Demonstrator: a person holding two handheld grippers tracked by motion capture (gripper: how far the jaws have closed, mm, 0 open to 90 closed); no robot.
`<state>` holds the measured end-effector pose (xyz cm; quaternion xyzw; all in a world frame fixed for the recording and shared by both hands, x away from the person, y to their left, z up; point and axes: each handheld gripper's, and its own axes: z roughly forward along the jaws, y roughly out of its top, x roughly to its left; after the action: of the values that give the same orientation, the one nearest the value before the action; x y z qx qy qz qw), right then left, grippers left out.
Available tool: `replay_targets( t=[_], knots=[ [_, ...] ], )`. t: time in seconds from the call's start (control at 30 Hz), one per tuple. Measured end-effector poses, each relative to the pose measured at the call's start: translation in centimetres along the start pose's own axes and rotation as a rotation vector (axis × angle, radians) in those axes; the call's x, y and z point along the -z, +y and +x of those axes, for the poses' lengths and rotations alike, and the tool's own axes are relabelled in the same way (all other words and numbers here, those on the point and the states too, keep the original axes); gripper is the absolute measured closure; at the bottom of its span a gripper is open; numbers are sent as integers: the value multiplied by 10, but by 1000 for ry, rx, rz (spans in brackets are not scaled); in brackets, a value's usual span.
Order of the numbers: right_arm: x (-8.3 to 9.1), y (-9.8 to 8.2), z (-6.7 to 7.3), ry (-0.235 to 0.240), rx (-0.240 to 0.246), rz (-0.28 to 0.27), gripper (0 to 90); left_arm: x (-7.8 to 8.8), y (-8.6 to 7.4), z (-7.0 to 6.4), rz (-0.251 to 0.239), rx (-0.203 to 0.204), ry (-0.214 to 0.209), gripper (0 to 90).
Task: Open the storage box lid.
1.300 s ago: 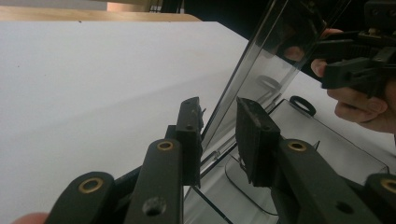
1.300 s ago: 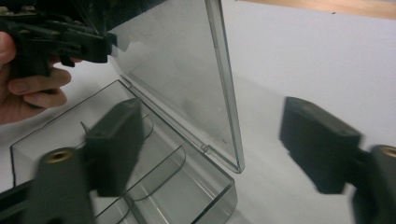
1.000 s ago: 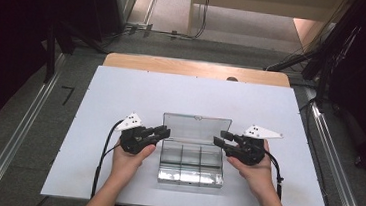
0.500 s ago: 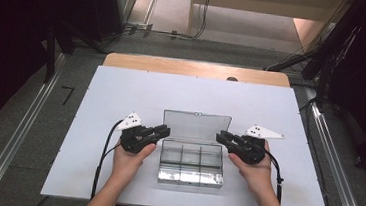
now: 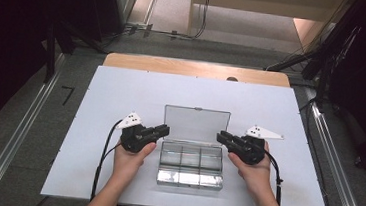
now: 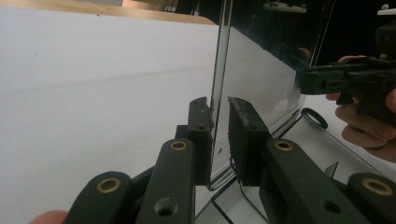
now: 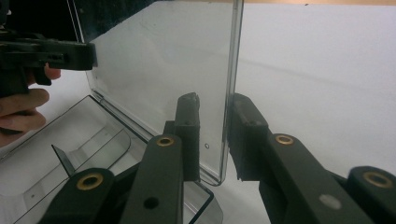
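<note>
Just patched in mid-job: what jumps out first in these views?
A clear plastic box sits open near the front middle of the white table, its lid standing upright. The left gripper and right gripper flank it, each straddling a side edge of the lid; both have just been closing, with gaps left beside the fingers.

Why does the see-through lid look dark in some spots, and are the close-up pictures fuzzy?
In the left gripper view the lid mirrors the dark room; in the right gripper view it looks milky against the table. Both views blur the nearest claw parts; the high view is evenly lit.
</note>
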<state>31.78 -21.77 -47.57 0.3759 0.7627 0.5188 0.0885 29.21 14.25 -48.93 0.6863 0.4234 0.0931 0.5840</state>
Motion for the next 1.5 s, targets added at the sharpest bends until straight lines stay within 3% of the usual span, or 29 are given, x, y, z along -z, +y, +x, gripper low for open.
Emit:
replay_targets(
  t=[0.53, 1.0, 1.5],
  knots=[
    [-1, -2, -2, 6, -40, 2, 740, -3, 0, 4, 5, 41, -2, 826],
    [-4, -3, -5, 7, -83, 7, 728, -6, -1, 10, 13, 113, -22, 827],
    [-10, -6, -7, -15, -117, 18, 681, -11, -4, 14, 30, 141, -6, 796]
  ],
)
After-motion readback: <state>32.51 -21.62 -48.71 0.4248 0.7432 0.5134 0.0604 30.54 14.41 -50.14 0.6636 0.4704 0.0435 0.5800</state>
